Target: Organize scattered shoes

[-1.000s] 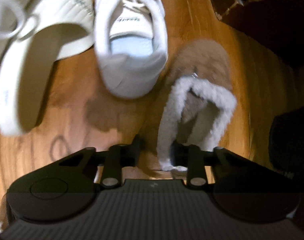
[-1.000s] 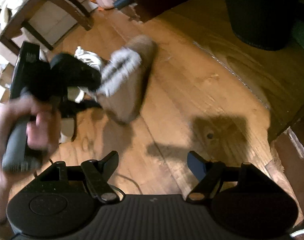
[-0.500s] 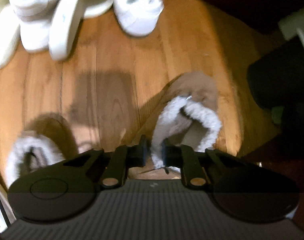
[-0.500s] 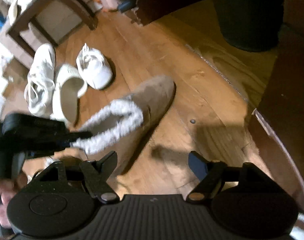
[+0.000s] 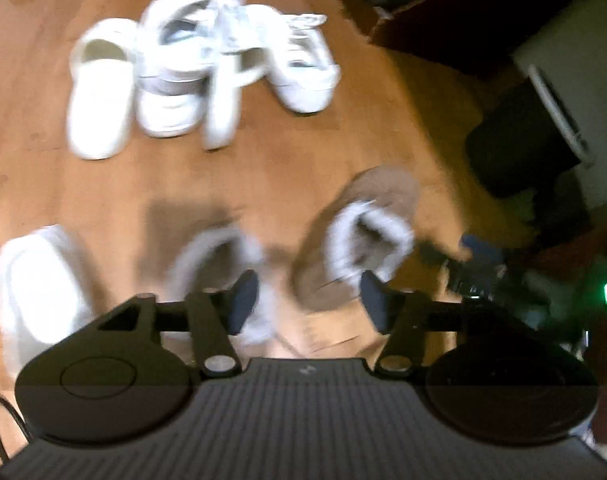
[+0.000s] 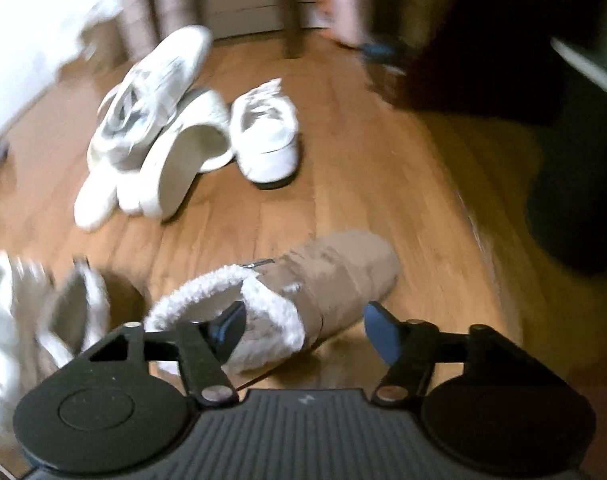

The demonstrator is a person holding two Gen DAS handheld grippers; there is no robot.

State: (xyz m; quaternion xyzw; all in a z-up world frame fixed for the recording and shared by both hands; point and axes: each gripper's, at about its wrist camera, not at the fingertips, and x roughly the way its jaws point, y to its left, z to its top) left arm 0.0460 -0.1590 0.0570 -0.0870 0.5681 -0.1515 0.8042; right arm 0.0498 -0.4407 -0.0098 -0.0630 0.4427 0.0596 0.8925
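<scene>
A tan slipper with a white fleece collar lies on the wood floor just beyond my left gripper. That gripper's jaws are opening, with nothing pressed between them. A second fleece slipper, blurred, sits beside the first. In the right wrist view the tan slipper lies on its side between the fingers of my right gripper. Its jaws are closing. The left finger is at the fleece collar and the right pad is still apart from the slipper. Several white shoes lie heaped farther back.
A white sneaker stands beside the heap. Wooden furniture legs rise at the back. A dark bin and dark furniture fill the right side. Another white shoe lies at the left edge.
My left gripper let go of the tan slipper and pulled up and back; the slipper now rests on the floor. My right gripper rolled and came over that slipper, jaws narrowing.
</scene>
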